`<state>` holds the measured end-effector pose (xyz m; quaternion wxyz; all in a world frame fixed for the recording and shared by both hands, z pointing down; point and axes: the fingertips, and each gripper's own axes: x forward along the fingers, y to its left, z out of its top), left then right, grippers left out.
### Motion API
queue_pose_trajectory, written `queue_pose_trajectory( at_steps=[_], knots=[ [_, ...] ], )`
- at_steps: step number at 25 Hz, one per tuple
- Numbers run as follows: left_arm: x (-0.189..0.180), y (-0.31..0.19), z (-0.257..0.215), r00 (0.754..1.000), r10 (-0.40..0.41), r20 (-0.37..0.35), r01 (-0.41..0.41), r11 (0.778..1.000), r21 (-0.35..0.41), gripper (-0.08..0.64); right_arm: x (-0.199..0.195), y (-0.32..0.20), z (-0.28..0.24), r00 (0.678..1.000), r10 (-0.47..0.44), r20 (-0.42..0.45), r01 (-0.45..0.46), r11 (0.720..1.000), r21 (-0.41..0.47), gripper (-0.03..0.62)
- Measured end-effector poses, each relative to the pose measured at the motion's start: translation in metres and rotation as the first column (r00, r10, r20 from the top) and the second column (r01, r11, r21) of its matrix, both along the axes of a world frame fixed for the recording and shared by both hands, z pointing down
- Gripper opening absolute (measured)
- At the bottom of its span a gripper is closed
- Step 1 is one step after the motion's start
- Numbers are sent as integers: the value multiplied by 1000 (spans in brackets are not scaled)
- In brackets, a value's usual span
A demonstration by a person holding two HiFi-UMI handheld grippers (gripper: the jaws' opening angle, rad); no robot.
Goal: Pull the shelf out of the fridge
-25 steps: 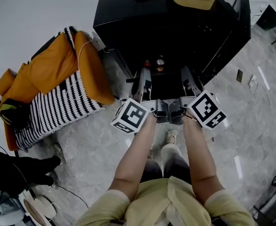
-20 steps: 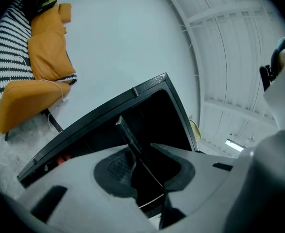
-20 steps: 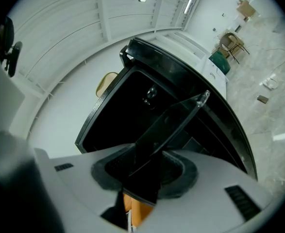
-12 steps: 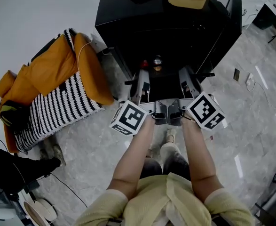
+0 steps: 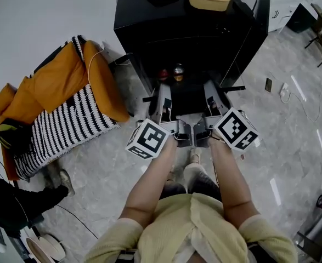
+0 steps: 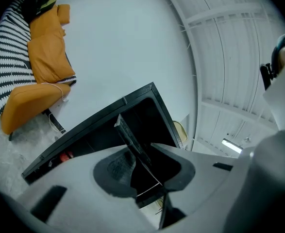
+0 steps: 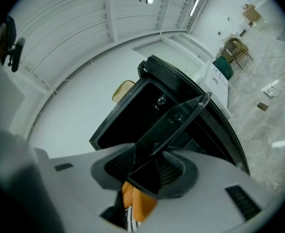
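Grey marble floor (image 5: 292, 147) surrounds the black fridge (image 5: 171, 15). At frame centre its shelf (image 5: 187, 100) looks largely drawn out. The left gripper (image 6: 143, 168) pinches it. The right gripper (image 7: 147, 171) presses it too, though its jaws have just been opening slightly. Lifting the shelf clear seems all that remains.

Your left arm (image 5: 150, 185) and right arm (image 5: 229, 179) reach forward side by side. Your left tool (image 5: 164, 89) clamps the shelf (image 6: 132, 140); your right tool (image 5: 210, 86) pinches it too, its jaws just opening slightly.

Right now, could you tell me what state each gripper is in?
Left gripper: closed on the shelf.
Right gripper: holding the shelf too, though its jaws have just been opening.
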<state>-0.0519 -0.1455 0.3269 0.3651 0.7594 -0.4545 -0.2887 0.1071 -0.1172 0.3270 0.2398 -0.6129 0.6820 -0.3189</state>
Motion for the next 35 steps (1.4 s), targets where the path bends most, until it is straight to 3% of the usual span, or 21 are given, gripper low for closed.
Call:
queue_pose_trajectory(
  at_steps=[18, 35],
  knots=[
    [5, 44, -19, 997, 79, 8, -79, 997, -9, 103, 0, 44, -25, 999, -12, -38, 12, 1000, 2, 135],
    [-21, 82, -32, 991, 130, 30, -131, 991, 4, 104, -28, 84, -39, 999, -5, -43, 5, 1000, 16, 137]
  ],
)
